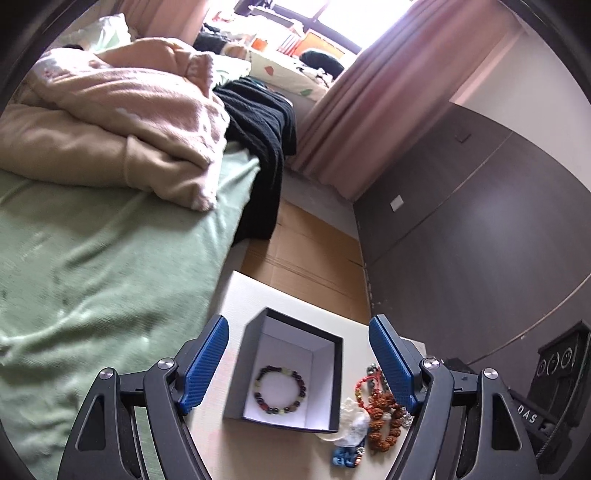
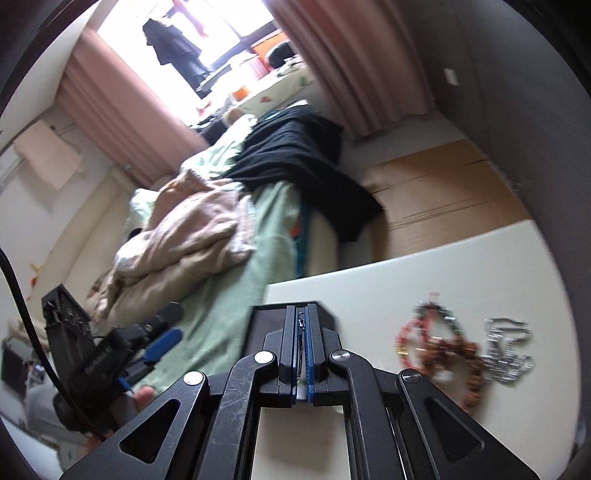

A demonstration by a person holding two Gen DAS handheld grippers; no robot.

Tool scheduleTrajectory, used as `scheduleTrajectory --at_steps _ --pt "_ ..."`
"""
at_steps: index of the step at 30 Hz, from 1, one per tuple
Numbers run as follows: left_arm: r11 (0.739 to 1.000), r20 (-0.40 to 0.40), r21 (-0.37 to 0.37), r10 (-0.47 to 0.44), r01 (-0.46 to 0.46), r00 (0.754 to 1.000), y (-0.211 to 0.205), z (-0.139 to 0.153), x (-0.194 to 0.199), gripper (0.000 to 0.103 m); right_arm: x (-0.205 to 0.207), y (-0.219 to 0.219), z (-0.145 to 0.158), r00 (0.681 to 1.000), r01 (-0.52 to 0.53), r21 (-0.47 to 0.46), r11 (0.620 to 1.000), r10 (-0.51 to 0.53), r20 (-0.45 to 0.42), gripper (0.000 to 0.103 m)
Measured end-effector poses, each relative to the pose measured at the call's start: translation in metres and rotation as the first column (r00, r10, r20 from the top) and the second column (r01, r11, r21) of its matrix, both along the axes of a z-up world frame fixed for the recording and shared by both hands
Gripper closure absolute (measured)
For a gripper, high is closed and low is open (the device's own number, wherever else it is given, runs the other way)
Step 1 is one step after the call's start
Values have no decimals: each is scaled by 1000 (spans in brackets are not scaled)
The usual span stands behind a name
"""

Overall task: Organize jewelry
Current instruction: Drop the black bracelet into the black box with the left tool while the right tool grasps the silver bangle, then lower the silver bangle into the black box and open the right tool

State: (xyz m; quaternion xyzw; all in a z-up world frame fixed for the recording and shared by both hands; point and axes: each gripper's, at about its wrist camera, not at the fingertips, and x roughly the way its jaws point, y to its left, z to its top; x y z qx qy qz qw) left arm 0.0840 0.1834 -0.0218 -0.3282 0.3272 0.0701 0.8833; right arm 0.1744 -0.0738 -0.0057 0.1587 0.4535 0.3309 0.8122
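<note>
Right tool [image 2: 303, 325] contents unclear, jewelry [image 2: 465, 347] blurred

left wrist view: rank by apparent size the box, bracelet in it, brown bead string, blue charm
1. box
2. and 3. bracelet and brown bead string: look about alike, so no ranking
4. blue charm, smallest, though it lies nearest the camera

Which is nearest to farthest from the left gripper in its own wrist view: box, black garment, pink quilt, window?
From the left gripper:
1. Box, on the white table straight ahead between the fingers, bracelet inside.
2. Black garment, draped over the bed's edge, ahead.
3. Pink quilt, bunched up, ahead left.
4. Window, far end.
</note>
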Motion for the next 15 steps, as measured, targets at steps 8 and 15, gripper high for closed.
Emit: scheduleTrajectory --at_steps 8,15 --pt "999 -9 25 40 -40 999 6 -3 -1 24 6 27 -40 994 -65 93 994 72 -81 30" --pt "995 -18 83 -56 57 998 -35 -1 14 24 0 -42 -32 995 68 31 997 -65 -78 30"
